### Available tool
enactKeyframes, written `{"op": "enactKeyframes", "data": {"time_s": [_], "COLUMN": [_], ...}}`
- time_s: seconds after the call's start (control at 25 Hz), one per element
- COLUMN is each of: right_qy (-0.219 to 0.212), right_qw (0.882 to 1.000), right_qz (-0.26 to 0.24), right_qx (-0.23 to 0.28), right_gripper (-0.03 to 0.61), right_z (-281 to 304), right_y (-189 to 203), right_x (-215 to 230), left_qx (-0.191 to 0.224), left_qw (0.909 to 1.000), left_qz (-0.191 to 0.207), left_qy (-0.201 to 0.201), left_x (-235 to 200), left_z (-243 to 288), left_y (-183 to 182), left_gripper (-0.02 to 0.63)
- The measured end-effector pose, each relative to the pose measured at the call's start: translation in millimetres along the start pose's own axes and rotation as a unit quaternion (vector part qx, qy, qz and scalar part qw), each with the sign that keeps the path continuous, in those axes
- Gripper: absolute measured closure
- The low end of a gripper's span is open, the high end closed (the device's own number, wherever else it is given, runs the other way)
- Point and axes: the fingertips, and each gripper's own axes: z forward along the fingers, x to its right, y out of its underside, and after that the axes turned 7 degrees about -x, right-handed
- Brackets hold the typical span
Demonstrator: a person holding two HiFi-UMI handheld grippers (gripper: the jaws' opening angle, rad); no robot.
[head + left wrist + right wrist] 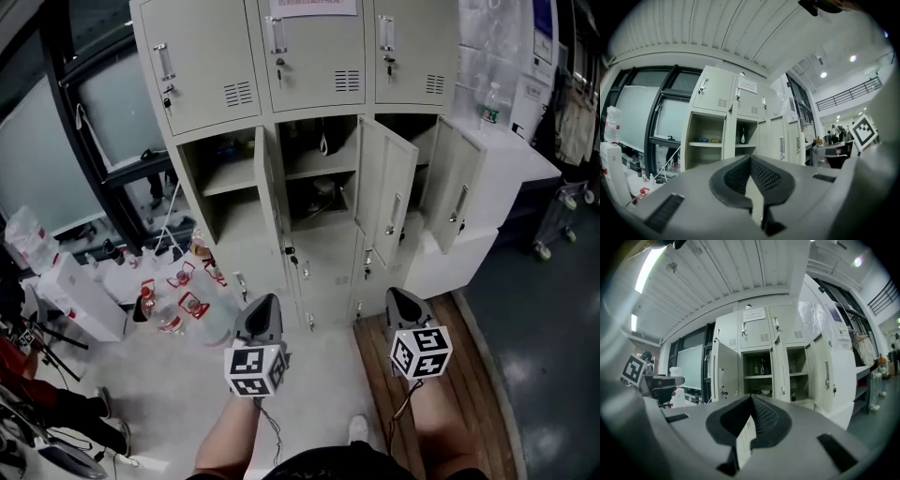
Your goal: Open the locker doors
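One grey locker cabinet [309, 56] faces us, its three middle-row doors [386, 192] swung open and its top-row doors [202, 61] shut. In front of the cabinet we hold the left gripper [265, 302] and right gripper [401, 296], each with jaws pressed together on nothing.

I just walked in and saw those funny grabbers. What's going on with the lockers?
A person faces the grey lockers, a claw in each hand. The left claw and right claw are both shut and empty, touching no door. The three middle doors hang open; the top doors are closed.
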Motion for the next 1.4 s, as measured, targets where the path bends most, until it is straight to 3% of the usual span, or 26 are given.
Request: {"op": "enactKeyframes", "data": {"time_s": [0.2,0.48,0.92,1.4], "right_qy": [0.044,0.073,0.096,0.072], "right_qw": [0.999,0.997,0.995,0.997], "right_qz": [-0.005,0.004,0.009,0.009], "right_qx": [0.004,-0.006,-0.009,-0.006], "right_gripper": [0.577,0.578,0.578,0.578], "right_z": [-65,-121,-167,-162], "right_y": [7,34,44,45], "right_x": [-12,-40,-51,-46], "left_qx": [-0.002,-0.014,-0.025,-0.019], "left_qw": [0.9994,0.9973,0.9964,0.9978], "left_qz": [-0.010,-0.015,-0.032,-0.010], "left_qy": [0.034,0.070,0.075,0.062], "left_x": [19,30,31,47], "left_z": [-43,-93,-129,-137], "left_y": [8,27,33,24], "left_gripper": [0.611,0.611,0.611,0.611]}}
